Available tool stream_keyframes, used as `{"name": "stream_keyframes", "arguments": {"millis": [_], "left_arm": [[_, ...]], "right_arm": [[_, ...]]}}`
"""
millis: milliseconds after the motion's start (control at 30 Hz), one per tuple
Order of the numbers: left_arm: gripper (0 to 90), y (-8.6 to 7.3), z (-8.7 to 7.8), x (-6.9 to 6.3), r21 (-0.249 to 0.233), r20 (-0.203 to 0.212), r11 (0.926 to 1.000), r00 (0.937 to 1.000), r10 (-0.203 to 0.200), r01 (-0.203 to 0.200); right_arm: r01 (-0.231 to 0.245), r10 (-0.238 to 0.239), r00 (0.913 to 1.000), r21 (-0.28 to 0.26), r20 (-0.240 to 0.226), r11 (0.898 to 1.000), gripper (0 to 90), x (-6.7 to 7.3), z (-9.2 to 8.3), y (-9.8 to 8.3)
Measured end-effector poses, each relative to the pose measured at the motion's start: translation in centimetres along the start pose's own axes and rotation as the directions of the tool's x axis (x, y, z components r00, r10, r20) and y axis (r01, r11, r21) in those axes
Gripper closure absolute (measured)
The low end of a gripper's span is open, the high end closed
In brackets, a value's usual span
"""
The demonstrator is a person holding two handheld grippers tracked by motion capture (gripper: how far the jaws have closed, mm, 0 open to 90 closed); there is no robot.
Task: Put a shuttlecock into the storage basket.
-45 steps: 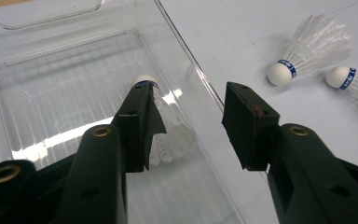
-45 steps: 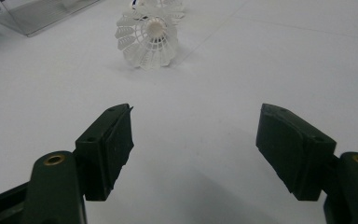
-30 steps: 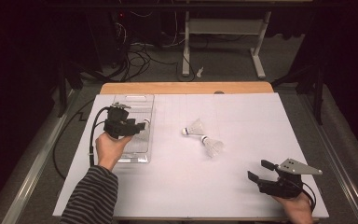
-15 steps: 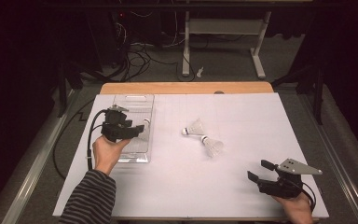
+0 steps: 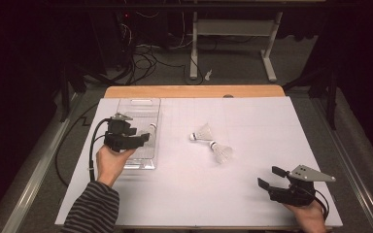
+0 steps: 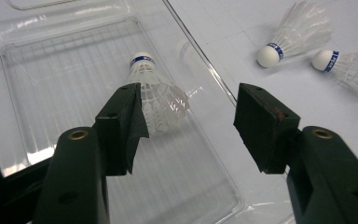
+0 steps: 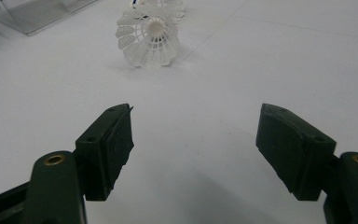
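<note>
Hovering over a clear ribbed plastic tray (image 6: 74, 84), the left gripper (image 6: 189, 112) has just been opening its jaws, nothing pressed between the pads.

A white feathered shuttlecock (image 6: 156, 95) with a blue-banded cork lies in the tray, just ahead of the gripper's left pad and partly hidden behind it. Beyond the right jaw, two more shuttlecocks (image 6: 291, 35) rest cork to cork on the white sheet (image 5: 252, 194). The right gripper (image 7: 193, 135) stands wide and empty, one netted skirt straight ahead of it.

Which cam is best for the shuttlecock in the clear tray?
Left gripper view: the shuttlecock lies large and sharp in the clear tray. The high view shows it tiny. The right gripper view catches just a tray corner.
</note>
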State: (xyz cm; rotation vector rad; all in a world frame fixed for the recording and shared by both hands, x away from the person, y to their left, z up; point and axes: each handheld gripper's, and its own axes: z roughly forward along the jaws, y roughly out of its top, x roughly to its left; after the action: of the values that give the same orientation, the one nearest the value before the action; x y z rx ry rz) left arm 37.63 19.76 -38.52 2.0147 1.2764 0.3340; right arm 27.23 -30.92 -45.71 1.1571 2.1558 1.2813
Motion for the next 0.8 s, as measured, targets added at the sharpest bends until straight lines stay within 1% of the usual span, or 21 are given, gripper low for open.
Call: {"name": "stream_keyframes", "arguments": {"millis": [400, 467, 567, 633, 800], "left_arm": [[42.0, -0.6, -0.7, -0.5, -0.022, 0.022, 0.9996, 0.9996, 0.017, -0.016], [42.0, -0.8, -0.7, -0.6, -0.026, 0.026, 0.9996, 0.9995, 0.016, -0.015], [41.9, -0.9, -0.8, -0.6, -0.031, 0.044, 0.9995, 0.9990, 0.006, -0.005], [41.8, -1.0, -0.9, -0.6, -0.034, 0.041, 0.9994, 0.9991, 0.010, -0.009], [41.7, -1.1, -1.1, -0.8, -0.039, 0.048, 0.9992, 0.9988, 0.014, -0.012]], "right_arm": [[-0.001, 0.001, 1.0000, 0.001, 0.000, 1.000, 27.7, 0.0, 0.0, 0.0], [0.000, 0.000, 1.0000, 0.000, 0.000, 1.000, 27.6, 0.0, 0.0, 0.0], [0.000, 0.000, 1.0000, 0.000, 0.000, 1.000, 27.7, 0.0, 0.0, 0.0], [0.000, 0.000, 1.0000, 0.001, 0.001, 1.000, 27.7, 0.0, 0.0, 0.0], [-0.002, 0.002, 1.0000, 0.002, 0.001, 1.000, 27.7, 0.0, 0.0, 0.0]]}}
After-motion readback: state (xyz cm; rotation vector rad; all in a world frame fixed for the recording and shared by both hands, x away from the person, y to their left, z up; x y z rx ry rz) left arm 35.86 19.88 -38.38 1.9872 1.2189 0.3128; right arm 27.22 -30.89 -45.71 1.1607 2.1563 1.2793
